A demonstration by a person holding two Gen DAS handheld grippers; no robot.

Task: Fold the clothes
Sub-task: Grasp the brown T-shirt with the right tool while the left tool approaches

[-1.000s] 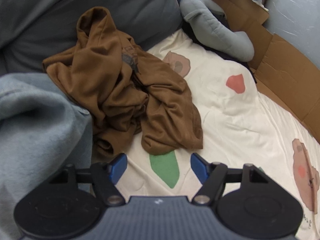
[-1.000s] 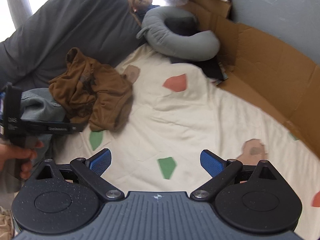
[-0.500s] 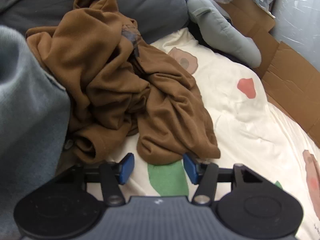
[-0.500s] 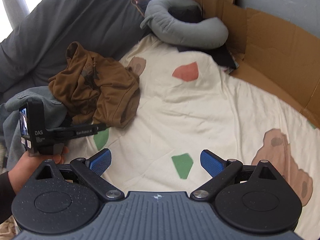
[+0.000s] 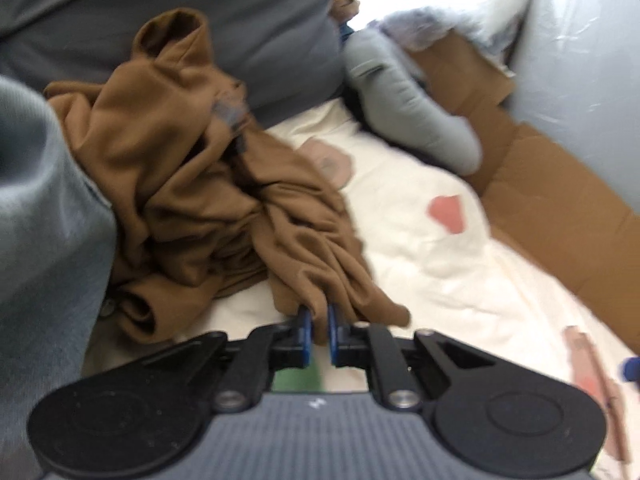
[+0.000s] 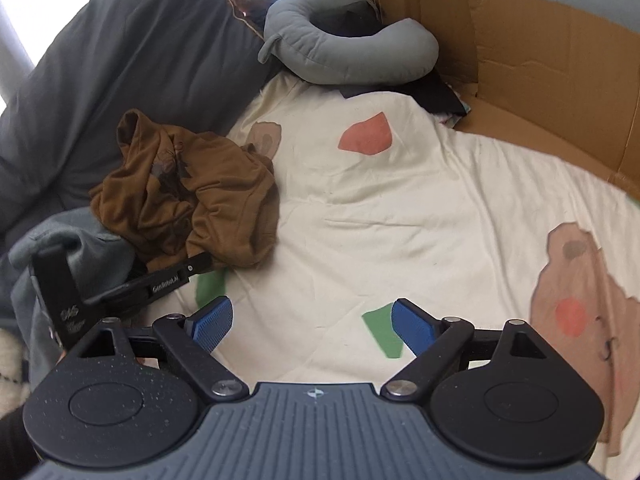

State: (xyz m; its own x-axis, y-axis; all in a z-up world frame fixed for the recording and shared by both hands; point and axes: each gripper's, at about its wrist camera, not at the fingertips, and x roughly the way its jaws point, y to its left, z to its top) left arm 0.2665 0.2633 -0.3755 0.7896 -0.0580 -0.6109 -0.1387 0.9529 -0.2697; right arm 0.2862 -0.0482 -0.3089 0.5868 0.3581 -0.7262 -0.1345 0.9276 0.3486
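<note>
The brown shirt (image 5: 208, 184) sits in a crumpled heap on the cream blanket (image 5: 460, 272), jammed up against a grey cushion (image 6: 132, 80) and a grey-blue garment (image 5: 44, 220). The left gripper (image 5: 317, 322) has its blue pads pinched together on the near edge of that shirt, with a bit of fabric caught between them. The right gripper (image 6: 312, 326) hangs over the bare blanket with its fingers spread wide and nothing in them. A grey neck pillow (image 6: 352, 56) and cardboard (image 6: 540, 76) sit farther back.
</note>
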